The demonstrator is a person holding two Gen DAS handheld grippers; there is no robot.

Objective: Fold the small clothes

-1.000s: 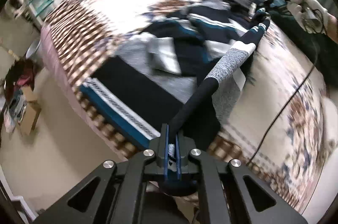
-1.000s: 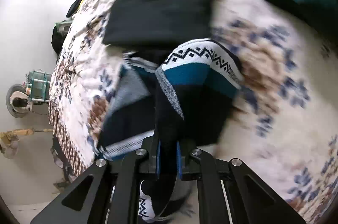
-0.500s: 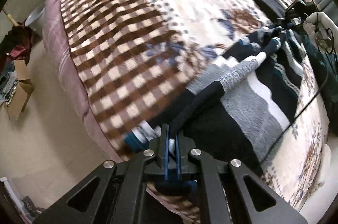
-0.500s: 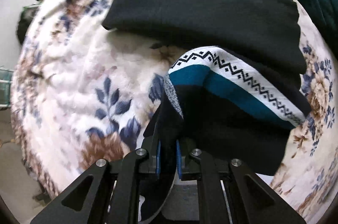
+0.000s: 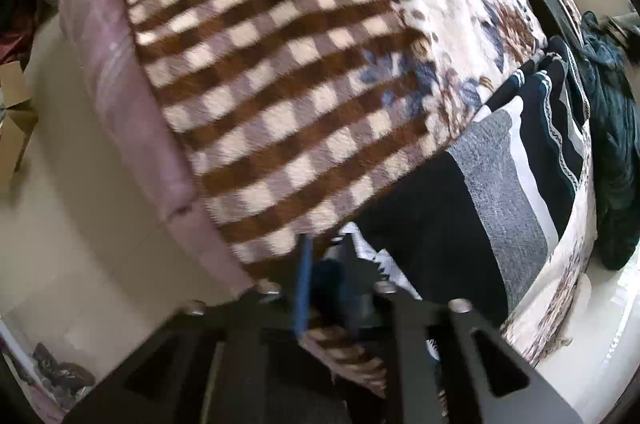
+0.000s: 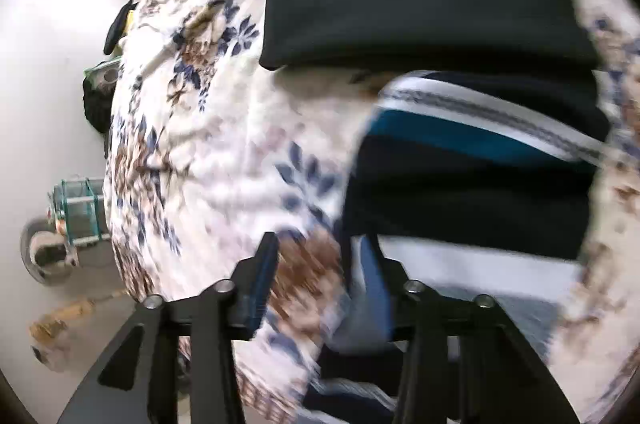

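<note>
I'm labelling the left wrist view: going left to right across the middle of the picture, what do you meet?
Cardboard box → pink mattress side → brown checked blanket → striped sweater → dark green garment.

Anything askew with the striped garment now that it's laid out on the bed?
Mostly fine: the striped garment lies spread on the blanket. One oddity: its near end runs over the bed's edge beside the left gripper, whose jaws have just been opening.
</note>
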